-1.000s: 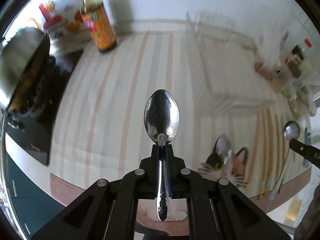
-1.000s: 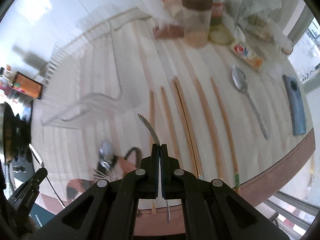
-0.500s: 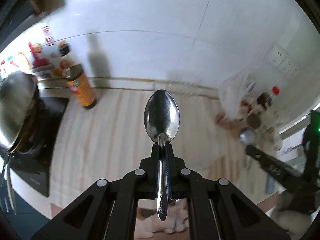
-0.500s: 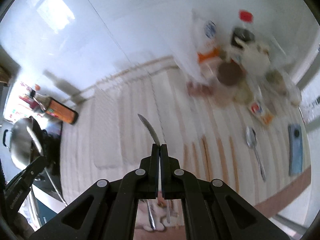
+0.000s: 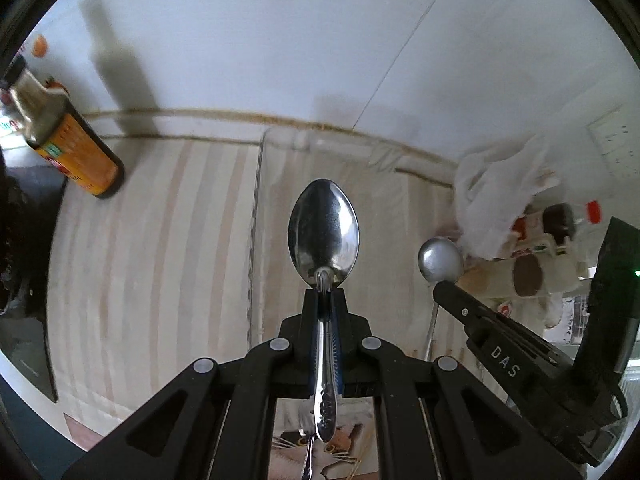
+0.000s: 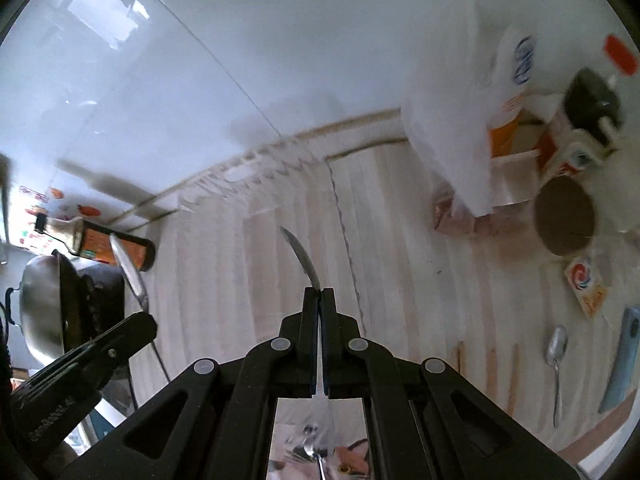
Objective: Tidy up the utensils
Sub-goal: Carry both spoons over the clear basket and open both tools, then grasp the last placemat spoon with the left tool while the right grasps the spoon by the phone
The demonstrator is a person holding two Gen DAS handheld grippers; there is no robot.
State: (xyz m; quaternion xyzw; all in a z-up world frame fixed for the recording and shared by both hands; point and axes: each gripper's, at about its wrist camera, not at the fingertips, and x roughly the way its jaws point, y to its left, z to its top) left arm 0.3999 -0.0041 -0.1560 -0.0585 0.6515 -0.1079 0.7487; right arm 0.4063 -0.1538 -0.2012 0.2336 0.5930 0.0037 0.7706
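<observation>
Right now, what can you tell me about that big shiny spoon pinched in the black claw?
The spoon looks like polished steel, with an oval bowl that mirrors the room and a patterned handle end. The left gripper is shut on its neck, just below the bowl. It is held in the air, bowl pointing forward over the striped cloth, touching nothing else.
</observation>
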